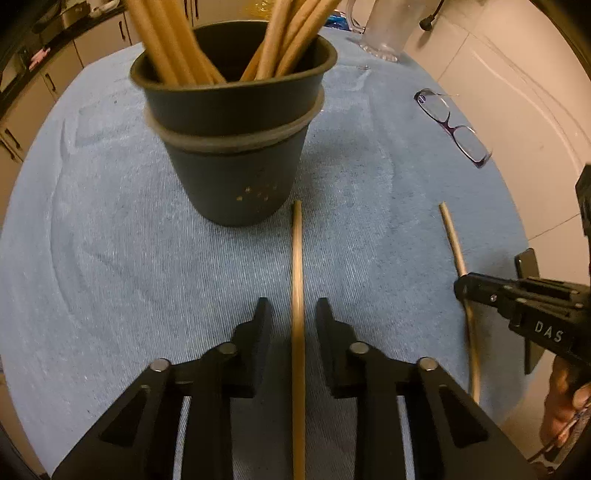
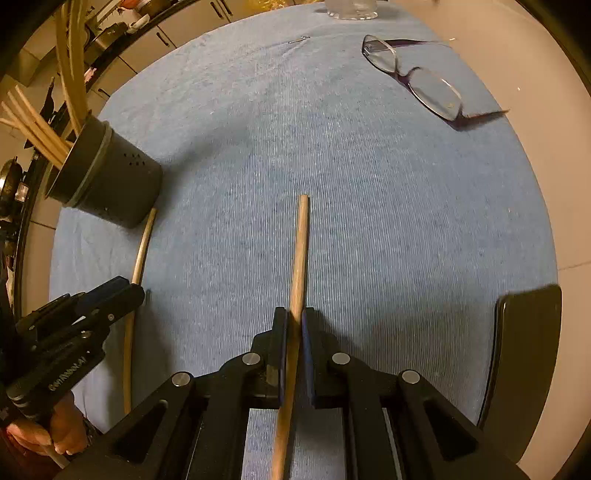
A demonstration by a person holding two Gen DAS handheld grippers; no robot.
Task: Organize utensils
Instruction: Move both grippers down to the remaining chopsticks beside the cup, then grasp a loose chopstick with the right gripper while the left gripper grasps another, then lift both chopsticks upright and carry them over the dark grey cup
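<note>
A dark utensil cup (image 1: 236, 147) holding several wooden sticks stands on the blue cloth; it also shows in the right wrist view (image 2: 110, 177). One wooden stick (image 1: 297, 295) lies on the cloth between the open fingers of my left gripper (image 1: 293, 310), with a gap on each side. A second wooden stick (image 2: 300, 258) is clamped between the closed fingers of my right gripper (image 2: 294, 317). In the left wrist view that stick (image 1: 456, 243) and the right gripper (image 1: 461, 290) show at the right.
A pair of glasses (image 1: 452, 127) lies on the cloth at the far right, also in the right wrist view (image 2: 413, 79). A clear glass jug (image 1: 384, 29) stands at the back. A dark phone (image 2: 524, 354) lies at the cloth's right edge.
</note>
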